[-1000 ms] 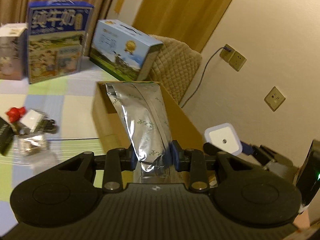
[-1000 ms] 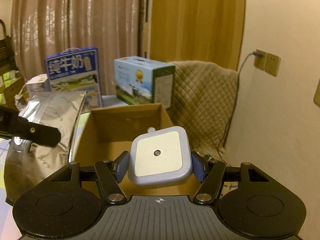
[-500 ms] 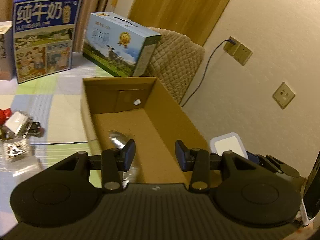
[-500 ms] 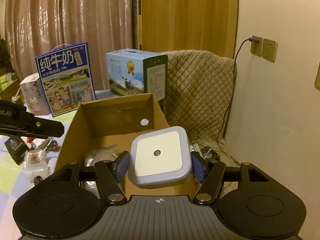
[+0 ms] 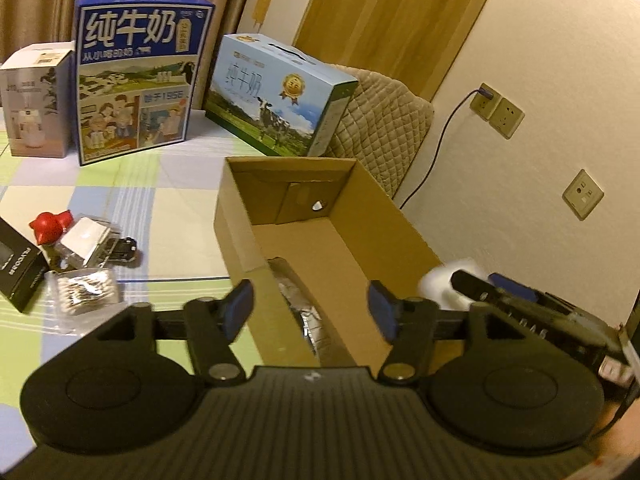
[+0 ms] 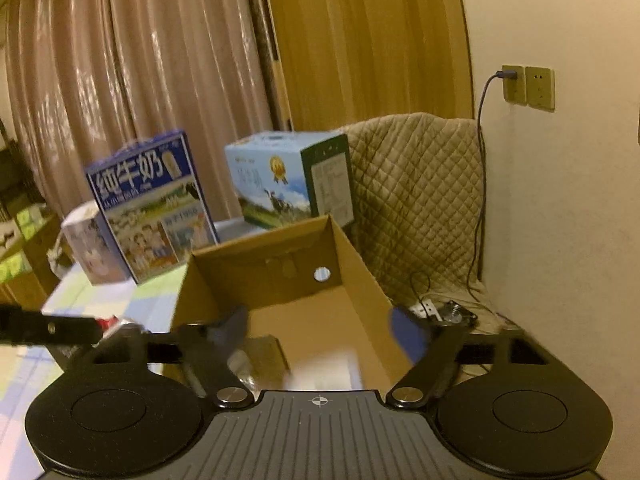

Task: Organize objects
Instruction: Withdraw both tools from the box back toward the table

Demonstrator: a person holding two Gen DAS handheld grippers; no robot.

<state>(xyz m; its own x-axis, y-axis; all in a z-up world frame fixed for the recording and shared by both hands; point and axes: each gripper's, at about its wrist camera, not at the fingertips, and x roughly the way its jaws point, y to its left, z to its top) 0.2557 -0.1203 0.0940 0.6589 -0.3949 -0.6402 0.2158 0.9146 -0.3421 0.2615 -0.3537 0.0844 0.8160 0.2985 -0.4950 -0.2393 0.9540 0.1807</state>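
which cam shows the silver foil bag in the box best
The left wrist view. The silver foil bag lies sharp and well lit on the floor of the cardboard box, framed between that gripper's open fingers. The right wrist view shows only a motion-blurred corner of the bag, partly hidden behind its own left finger.

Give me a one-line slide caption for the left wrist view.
Open left gripper above a cardboard box holding a silver pouch, small items waiting on the checked tablecloth.

A blurred white square object [image 6: 324,368] smears inside the cardboard box [image 6: 360,264]. A foil pouch [image 5: 296,300] lies partly hidden behind the box wall. A black box [image 5: 16,264] is cut off at the left edge.
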